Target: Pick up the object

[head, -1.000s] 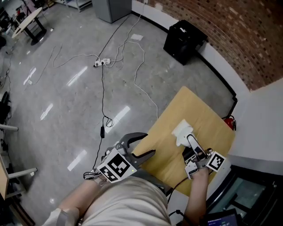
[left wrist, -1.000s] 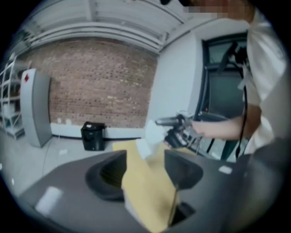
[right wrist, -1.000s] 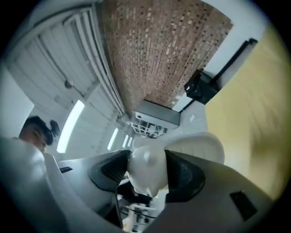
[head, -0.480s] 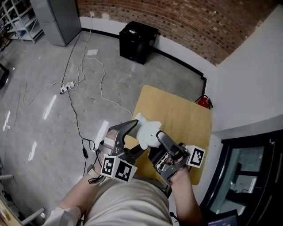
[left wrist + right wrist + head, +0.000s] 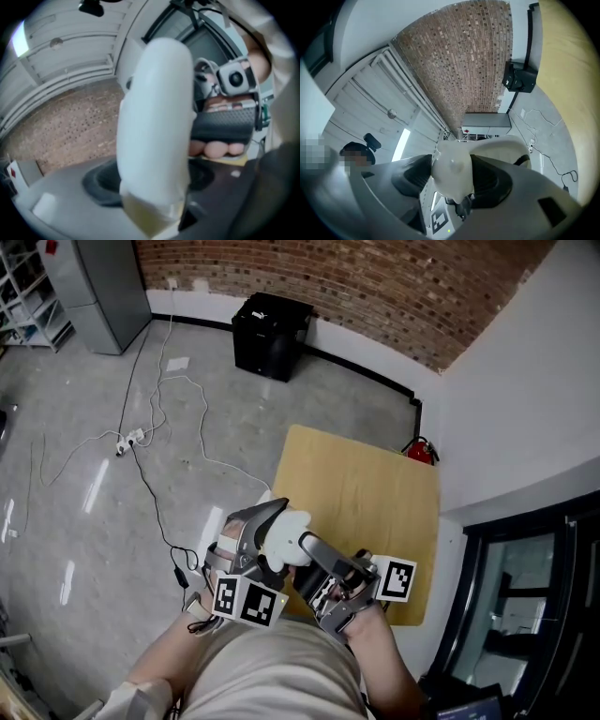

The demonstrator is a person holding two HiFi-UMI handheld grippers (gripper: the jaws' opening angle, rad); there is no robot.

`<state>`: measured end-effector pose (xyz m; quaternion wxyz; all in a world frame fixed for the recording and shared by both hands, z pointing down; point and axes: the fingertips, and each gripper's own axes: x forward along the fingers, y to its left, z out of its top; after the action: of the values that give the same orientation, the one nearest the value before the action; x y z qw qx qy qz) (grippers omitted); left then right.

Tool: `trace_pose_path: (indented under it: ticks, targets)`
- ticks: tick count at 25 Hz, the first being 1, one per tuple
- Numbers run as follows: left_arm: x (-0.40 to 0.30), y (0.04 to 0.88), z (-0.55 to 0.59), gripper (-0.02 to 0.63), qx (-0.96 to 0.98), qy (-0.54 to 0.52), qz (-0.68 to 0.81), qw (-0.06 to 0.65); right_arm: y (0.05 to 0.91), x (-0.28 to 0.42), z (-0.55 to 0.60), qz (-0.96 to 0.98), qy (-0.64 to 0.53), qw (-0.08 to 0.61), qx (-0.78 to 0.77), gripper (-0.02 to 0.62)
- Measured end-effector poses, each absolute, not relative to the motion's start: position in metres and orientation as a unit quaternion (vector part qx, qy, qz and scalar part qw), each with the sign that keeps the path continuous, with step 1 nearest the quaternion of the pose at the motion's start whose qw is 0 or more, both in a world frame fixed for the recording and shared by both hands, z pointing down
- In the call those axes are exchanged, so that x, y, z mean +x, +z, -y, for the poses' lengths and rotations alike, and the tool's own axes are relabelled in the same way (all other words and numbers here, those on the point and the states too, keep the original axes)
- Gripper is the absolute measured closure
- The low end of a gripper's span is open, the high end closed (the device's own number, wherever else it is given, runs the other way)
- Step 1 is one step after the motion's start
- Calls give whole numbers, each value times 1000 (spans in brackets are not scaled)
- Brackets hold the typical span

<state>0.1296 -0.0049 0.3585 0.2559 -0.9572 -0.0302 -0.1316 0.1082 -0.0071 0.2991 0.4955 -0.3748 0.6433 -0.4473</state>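
The object is a white soft thing (image 5: 281, 533), held in the air off the near left corner of the wooden table (image 5: 366, 493). My right gripper (image 5: 302, 547) is shut on it; in the right gripper view its dark pads squeeze the white thing (image 5: 452, 171) from both sides. My left gripper (image 5: 265, 538) has come in from the left and its jaws are closing with the white thing (image 5: 154, 122) standing between them. I cannot see the left pads pressing on it. The right gripper's body (image 5: 232, 82) and the hand that holds it show behind.
A black box (image 5: 270, 324) stands by the brick wall, with a red fire extinguisher (image 5: 419, 450) past the table's far right corner. Cables and a power strip (image 5: 127, 440) lie on the grey floor at the left. A grey cabinet (image 5: 98, 287) is at the top left.
The right gripper has lifted the white thing off the table and carried it left and nearer. The left gripper has come up around it. The head view has swung toward the wall.
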Motion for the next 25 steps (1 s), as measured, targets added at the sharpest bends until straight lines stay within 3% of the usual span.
trace_pose_path:
  ticks: [13, 17, 20, 22, 25]
  targets:
    - [117, 346, 0, 314, -984, -65, 74, 152, 288, 91, 0, -681, -496, 443, -305, 339]
    - [112, 327, 25, 321, -996, 2, 71, -50, 272, 125, -18, -700, -451, 440, -336, 339]
    - [111, 326, 33, 325, -987, 6, 94, -128, 265, 158, -25, -707, -369, 421, -433, 339]
    - [115, 328, 37, 325, -983, -6, 84, -162, 273, 172, -20, -701, -316, 372, -519, 339]
    - [116, 338, 46, 325, -975, -44, 43, -215, 302, 173, -4, -687, -256, 212, -647, 339]
